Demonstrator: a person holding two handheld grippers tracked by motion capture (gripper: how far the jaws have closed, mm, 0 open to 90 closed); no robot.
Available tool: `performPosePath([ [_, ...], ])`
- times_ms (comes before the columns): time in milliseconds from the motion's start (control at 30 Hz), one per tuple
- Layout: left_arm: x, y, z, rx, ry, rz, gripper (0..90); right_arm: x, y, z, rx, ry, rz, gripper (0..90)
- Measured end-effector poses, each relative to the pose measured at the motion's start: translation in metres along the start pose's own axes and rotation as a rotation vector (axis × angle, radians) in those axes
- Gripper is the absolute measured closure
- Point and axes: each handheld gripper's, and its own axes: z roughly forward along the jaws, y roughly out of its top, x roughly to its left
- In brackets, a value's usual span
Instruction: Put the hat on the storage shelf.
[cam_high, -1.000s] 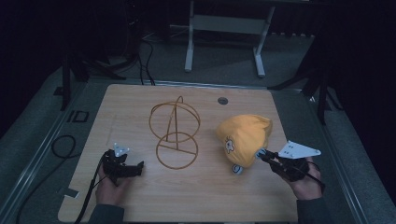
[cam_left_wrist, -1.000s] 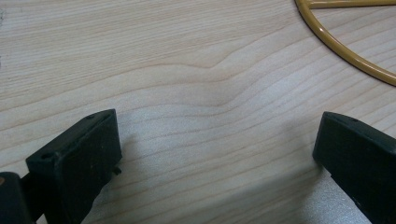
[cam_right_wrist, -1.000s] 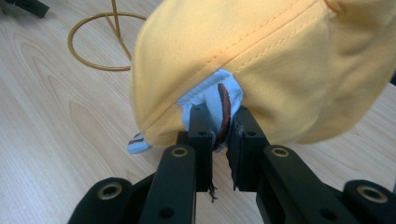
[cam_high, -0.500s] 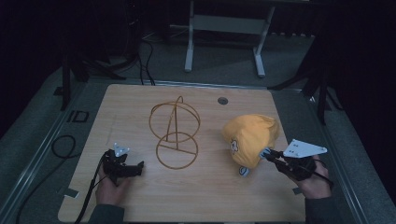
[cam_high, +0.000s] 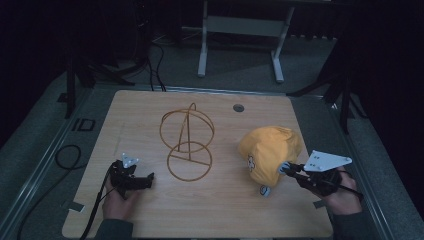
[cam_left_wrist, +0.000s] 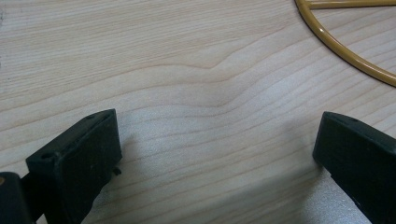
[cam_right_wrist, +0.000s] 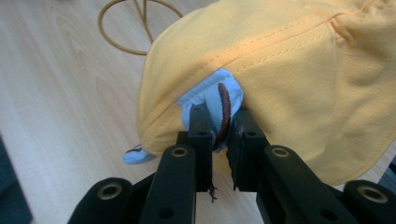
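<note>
Yellow cotton makes up the cap (cam_high: 270, 152), which sits right of centre in the high view, on the wooden surface (cam_high: 210, 215) well apart from the gold wire stand (cam_high: 187, 142). The right gripper (cam_right_wrist: 218, 133) is clamped on a pale blue tab (cam_right_wrist: 219, 95) poking out from under the rim, while the left gripper (cam_high: 149, 178) rests lower left with jaws spread wide on nothing. Soft, light and floppy, the cap will likely sag, so the stitched rim looks the firmest hold.

High view looks down, far, over whole light wooden table (cam_high: 210, 210); gripper views sit close, both sharing golden wire stand (cam_high: 187, 142) (cam_left_wrist: 345, 49) (cam_right_wrist: 135, 28).
</note>
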Motion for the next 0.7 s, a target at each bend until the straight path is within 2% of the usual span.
performPosePath([
  [267,0.000,0.000,0.000,0.000,0.000,0.000,0.8,0.003,0.008,-0.007,0.002,0.067,-0.023,80.6],
  [367,0.000,0.000,0.000,0.000,0.000,0.000,0.8,0.000,0.010,-0.004,-0.004,0.090,-0.002,80.4],
  [533,0.000,0.000,0.000,0.000,0.000,0.000,0.8,-0.013,0.010,0.007,-0.006,0.087,0.046,79.7],
  [700,0.000,0.000,0.000,0.000,0.000,0.000,0.8,-0.027,0.012,0.018,-0.021,0.111,0.089,79.3],
])
